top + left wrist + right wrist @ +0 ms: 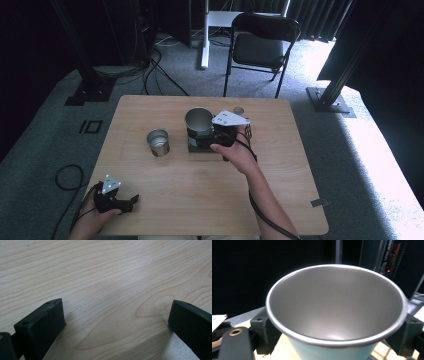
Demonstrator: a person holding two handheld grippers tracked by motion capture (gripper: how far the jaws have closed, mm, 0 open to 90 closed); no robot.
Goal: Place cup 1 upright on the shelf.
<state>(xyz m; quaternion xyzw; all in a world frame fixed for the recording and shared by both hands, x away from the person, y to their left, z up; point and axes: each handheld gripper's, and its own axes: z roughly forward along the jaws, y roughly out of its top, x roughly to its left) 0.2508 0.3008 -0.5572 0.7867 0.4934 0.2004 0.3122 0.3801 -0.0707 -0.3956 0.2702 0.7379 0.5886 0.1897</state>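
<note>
A wide steel cup (198, 119) sits between the jaws of my right gripper (204, 132) near the table's middle, over a dark flat block (195, 147). In the right gripper view the cup's empty inside (337, 300) faces the camera, and my right gripper (335, 326) presses both sides under the rim. A smaller steel cup (158, 142) stands upright to the left, apart from it. My left gripper (133, 200) rests at the front left of the table. Close over bare wood, my left gripper (115, 311) is open with nothing between its jaws.
The wooden table (150, 210) has a small round metal item (238, 110) near its back edge, behind my right hand. A black folding chair (260, 42) stands beyond the table, with dark stands and cables on the grey floor around it.
</note>
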